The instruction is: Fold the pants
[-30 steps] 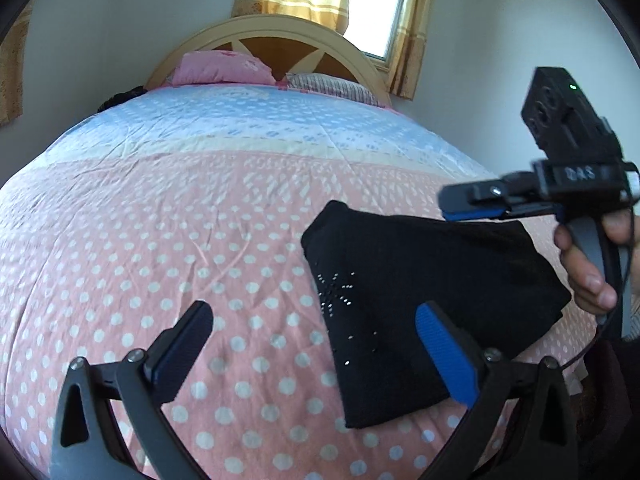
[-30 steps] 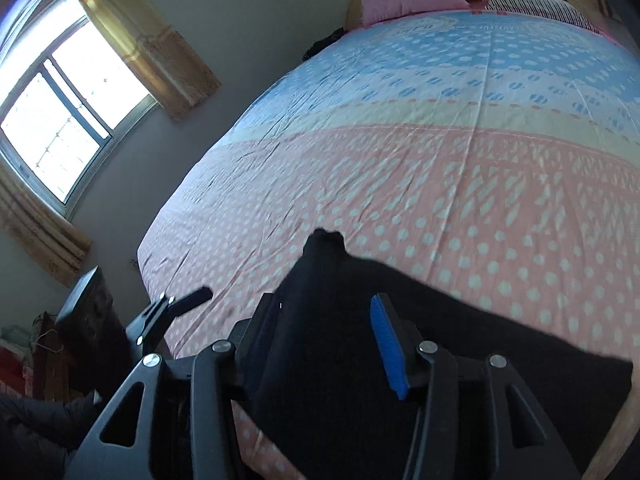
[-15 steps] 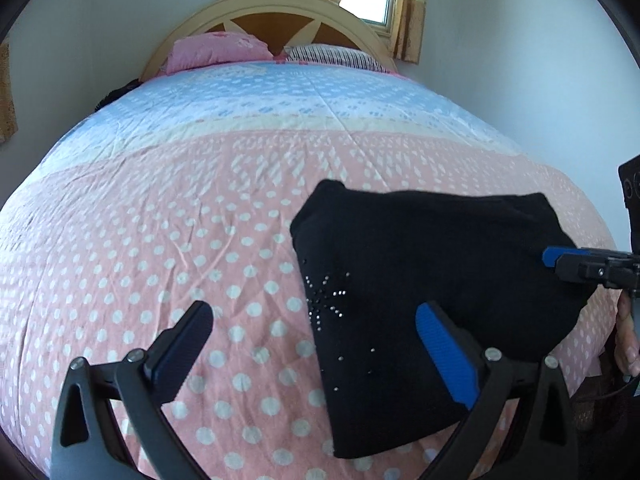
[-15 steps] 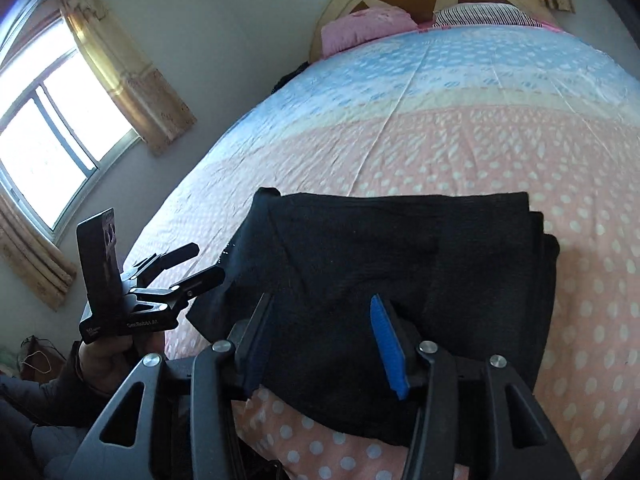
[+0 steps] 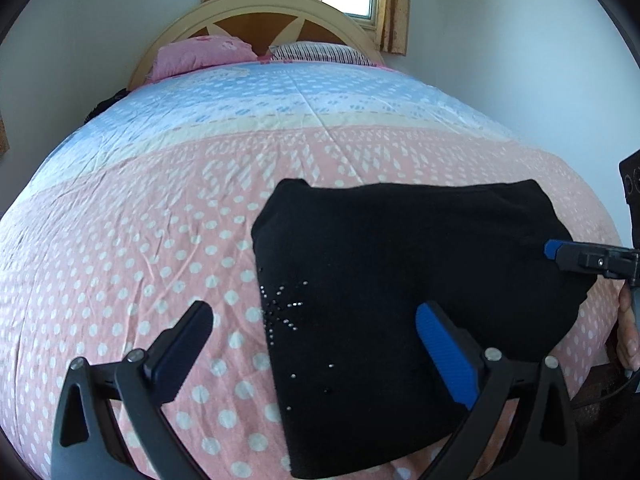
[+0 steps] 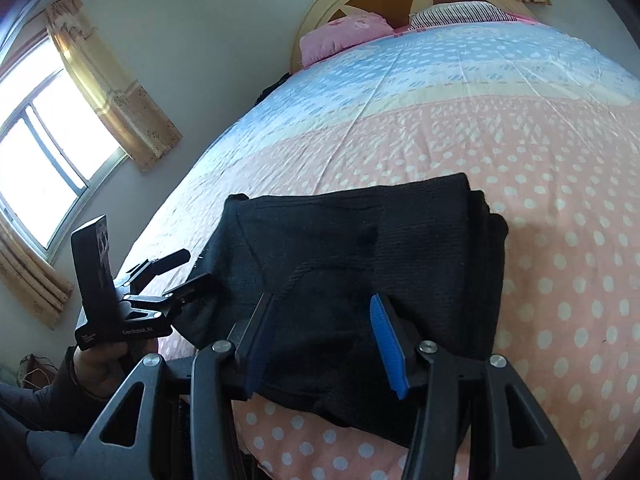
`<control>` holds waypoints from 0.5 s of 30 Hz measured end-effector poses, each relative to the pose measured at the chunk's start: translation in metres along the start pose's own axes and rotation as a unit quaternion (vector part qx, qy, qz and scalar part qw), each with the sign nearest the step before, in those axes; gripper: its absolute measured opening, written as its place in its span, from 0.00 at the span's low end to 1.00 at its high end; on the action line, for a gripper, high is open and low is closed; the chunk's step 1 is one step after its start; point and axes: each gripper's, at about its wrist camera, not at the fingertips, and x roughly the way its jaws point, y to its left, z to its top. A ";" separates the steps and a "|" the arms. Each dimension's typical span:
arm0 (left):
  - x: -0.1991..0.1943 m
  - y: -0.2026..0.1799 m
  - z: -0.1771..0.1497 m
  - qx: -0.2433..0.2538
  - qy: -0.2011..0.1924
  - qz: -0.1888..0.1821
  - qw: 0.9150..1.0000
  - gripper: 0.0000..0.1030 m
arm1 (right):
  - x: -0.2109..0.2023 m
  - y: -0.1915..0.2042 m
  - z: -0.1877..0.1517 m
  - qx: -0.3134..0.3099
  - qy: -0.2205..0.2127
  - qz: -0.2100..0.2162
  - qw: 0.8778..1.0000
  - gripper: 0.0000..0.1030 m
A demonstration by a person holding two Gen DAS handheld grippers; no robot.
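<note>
The black pants lie folded into a compact stack near the foot edge of the bed, with small rhinestones on the top layer. They also show in the right wrist view. My left gripper is open and empty, held above the stack's left part. It also shows in the right wrist view, open beside the stack's left corner. My right gripper is open and empty over the stack's near edge. Its fingertip shows at the right of the left wrist view.
The bed has a pink dotted and blue quilt. A pink pillow and a striped pillow lie by the wooden headboard. Walls stand close on both sides; a curtained window is on the left.
Both grippers have drawn back toward the foot of the bed. The right gripper let go of the pants and moved to the right. The folded stack now lies flat.
</note>
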 end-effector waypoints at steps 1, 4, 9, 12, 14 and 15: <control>0.007 -0.001 0.000 0.007 0.013 0.001 1.000 1.00 | 0.001 -0.003 0.000 0.005 0.000 0.004 1.000 0.49; 0.009 0.001 -0.001 -0.003 0.017 -0.005 1.000 1.00 | 0.000 -0.002 -0.001 -0.005 0.003 -0.001 1.000 0.48; 0.004 -0.002 0.000 0.008 0.015 -0.001 1.000 1.00 | -0.001 -0.001 -0.005 -0.017 0.006 -0.034 0.999 0.32; 0.004 0.000 0.001 0.013 0.014 -0.001 1.000 1.00 | -0.007 -0.015 -0.003 0.019 0.000 -0.005 1.000 0.32; 0.001 0.001 0.002 0.013 0.009 0.000 1.000 1.00 | -0.014 -0.013 -0.004 0.014 -0.009 -0.004 1.000 0.34; 0.000 0.004 0.003 0.011 0.004 0.003 1.000 1.00 | -0.017 -0.009 -0.005 0.006 -0.013 -0.008 1.000 0.34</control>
